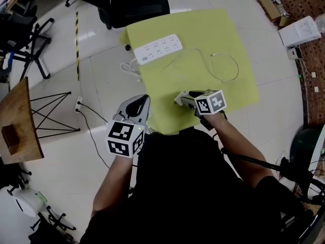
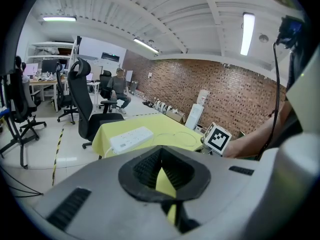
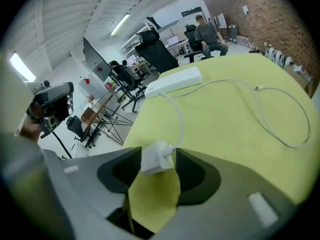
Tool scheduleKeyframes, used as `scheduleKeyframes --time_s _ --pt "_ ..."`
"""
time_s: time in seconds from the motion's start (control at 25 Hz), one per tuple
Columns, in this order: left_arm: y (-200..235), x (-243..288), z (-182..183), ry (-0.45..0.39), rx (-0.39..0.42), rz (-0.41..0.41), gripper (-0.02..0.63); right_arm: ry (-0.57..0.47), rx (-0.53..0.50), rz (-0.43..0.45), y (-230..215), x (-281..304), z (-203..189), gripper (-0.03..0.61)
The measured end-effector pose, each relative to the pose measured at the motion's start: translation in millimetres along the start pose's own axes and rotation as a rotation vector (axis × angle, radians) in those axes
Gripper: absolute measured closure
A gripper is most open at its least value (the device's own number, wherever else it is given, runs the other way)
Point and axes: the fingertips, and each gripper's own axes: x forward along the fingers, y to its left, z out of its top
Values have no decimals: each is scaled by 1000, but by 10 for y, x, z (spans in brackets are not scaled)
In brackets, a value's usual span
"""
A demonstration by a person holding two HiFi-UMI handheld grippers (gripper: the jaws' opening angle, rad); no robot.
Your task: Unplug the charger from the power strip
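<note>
White boxy charger point(image 3: 156, 157) sits between right gripper's point(image 3: 159, 156) ribbed pads point(image 3: 191, 176).

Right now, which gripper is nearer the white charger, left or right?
Right. The right gripper has the charger between its open jaws on the yellow cloth. The left gripper hangs apart by the cloth's near left edge, jaws shut.

My grey right claw point(image 3: 159, 156), black ribbed pads point(image 3: 194, 173). White plastic charger block point(image 3: 155, 159), white cable point(image 3: 178, 124), white power strip point(image 3: 174, 81); yellow-green tablecloth point(image 3: 240, 134). Marker cube point(image 1: 210, 102): black-and-white squares.
</note>
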Motion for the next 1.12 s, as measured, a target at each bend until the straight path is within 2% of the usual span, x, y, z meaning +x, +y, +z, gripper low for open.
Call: scheduleKeyframes --time_s 0.28,0.52,0.64,0.76,0.88,1.0,1.12 --pt "-48 -84 -52 4 9 -39 607 -77 45 -48 0 -239 109 373" --pt "-122 -103 -109 23 40 -87 607 -180 14 -40 332 -475 198 397" --pt "-194 -175 -72 17 72 -84 607 -266 -17 -41 442 -644 286 439" --pt "-234 -309 -66 2 72 -36 607 -343 -66 -39 483 -798 399 496" --pt "-314 -381 -101 -14 29 39 607 -392 -94 6 465 -963 492 570" --pt "-494 -395 -135 -45 -21 117 607 -420 -158 96 552 -1170 542 577" --pt "-841 -346 -155 -80 -69 171 607 -426 -266 177 658 -1471 460 577"
